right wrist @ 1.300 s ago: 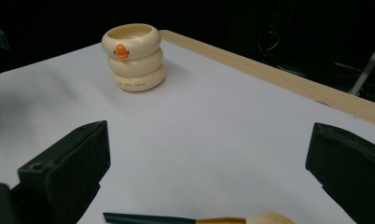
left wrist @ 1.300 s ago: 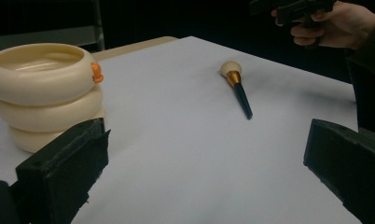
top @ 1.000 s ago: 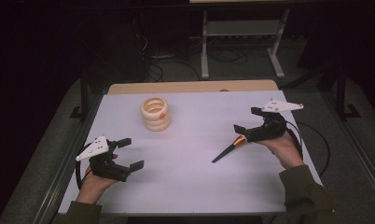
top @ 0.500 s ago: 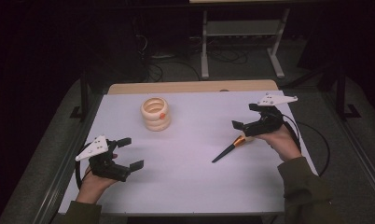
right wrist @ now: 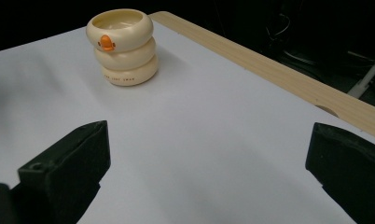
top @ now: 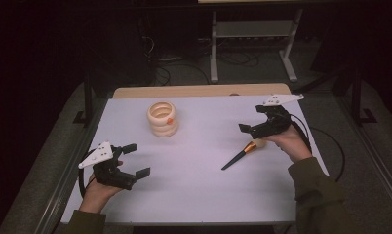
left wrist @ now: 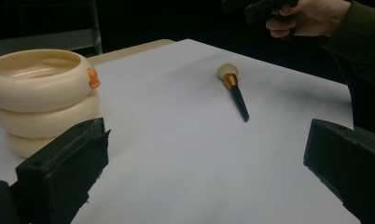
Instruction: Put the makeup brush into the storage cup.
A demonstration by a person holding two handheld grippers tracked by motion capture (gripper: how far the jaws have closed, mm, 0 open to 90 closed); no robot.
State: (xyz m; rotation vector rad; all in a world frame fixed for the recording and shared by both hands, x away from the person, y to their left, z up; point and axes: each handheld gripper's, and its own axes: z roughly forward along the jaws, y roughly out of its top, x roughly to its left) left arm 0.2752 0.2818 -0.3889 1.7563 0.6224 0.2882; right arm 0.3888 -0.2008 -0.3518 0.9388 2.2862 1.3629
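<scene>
On the table (top: pixel 194 195), the stacked-ring cup (top: pixel 163 118) stands toward the far edge, left of centre. The makeup brush (top: pixel 244 154) lies right of centre, nearer the person, well apart from the cup, its bristle end pointing to the far right. The right gripper (top: pixel 256 122) hovers just behind the brush's bristle end. The left gripper (top: pixel 135 160) sits at the near left, before the cup.

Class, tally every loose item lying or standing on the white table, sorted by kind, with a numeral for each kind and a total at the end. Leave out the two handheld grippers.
Cream ringed holder with an orange spot: 1
Makeup brush with a black handle and a copper band: 1
Total: 2
</scene>
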